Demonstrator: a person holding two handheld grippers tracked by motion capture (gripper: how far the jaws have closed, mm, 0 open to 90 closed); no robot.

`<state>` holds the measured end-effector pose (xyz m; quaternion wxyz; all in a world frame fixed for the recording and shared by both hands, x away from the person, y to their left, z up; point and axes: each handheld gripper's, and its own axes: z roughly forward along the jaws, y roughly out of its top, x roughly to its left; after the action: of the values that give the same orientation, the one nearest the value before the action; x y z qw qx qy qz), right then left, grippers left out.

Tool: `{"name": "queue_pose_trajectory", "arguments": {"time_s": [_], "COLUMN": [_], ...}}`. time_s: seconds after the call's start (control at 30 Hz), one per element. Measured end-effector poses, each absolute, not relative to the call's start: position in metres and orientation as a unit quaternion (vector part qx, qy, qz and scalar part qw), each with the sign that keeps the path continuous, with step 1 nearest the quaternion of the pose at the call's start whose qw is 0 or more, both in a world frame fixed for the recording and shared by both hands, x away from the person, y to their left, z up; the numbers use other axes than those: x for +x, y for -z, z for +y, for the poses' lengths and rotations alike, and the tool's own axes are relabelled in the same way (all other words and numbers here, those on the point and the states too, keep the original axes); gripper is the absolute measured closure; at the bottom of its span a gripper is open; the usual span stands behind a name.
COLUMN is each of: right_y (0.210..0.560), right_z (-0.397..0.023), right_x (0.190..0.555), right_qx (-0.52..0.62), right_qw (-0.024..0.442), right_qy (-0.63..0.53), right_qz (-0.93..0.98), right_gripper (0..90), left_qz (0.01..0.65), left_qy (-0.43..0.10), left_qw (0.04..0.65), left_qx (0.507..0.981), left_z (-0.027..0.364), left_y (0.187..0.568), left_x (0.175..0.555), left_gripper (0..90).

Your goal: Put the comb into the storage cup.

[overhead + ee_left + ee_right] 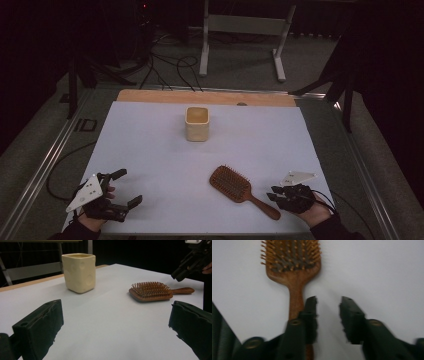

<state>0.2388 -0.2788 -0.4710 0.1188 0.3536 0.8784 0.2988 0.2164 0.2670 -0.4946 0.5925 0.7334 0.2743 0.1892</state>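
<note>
On the white table [150, 150], both claws gape empty: left claw [123, 188] wide, right claw [274, 193] beside the hairbrush [240, 187].

Cream square cup [197, 123] upright at table's [150, 145] far centre; wooden paddle hairbrush [242, 190] bristles-up near front edge, well apart; cables [170, 67] and white stand [245, 30] on floor beyond.

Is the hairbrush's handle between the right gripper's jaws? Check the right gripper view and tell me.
No. The wooden hairbrush has its handle beside and under one jaw of the right gripper, and the gap between the jaws shows bare table.
</note>
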Motion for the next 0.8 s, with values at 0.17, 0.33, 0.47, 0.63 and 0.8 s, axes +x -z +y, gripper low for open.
{"name": "queue_pose_trajectory", "arguments": {"time_s": [0.17,0.33,0.47,0.63,0.8], "right_y": [0.465,0.463,0.462,0.460,0.459], "right_z": [-0.273,-0.268,-0.264,-0.258,-0.252], "right_x": [0.240,0.241,0.242,0.244,0.247], "right_qx": [0.352,0.349,0.342,0.337,0.328], "right_qw": [0.109,0.100,0.089,0.071,0.071], "right_qy": [-0.293,-0.288,-0.284,-0.280,-0.272], "right_qz": [0.882,0.886,0.892,0.896,0.902], "right_gripper": [50.2,39.4,30.2,22.1,18.4], "left_qz": [0.273,0.273,0.272,0.273,0.272], "left_qy": [-0.190,-0.190,-0.191,-0.191,-0.191], "left_qw": [0.592,0.592,0.593,0.593,0.593], "left_qx": [0.734,0.734,0.734,0.733,0.734], "left_z": [0.267,0.267,0.267,0.267,0.267], "left_y": [0.494,0.494,0.494,0.494,0.494], "left_x": [0.216,0.216,0.216,0.216,0.216], "left_gripper": [0.2,0.2,0.2,0.2,0.2]}}
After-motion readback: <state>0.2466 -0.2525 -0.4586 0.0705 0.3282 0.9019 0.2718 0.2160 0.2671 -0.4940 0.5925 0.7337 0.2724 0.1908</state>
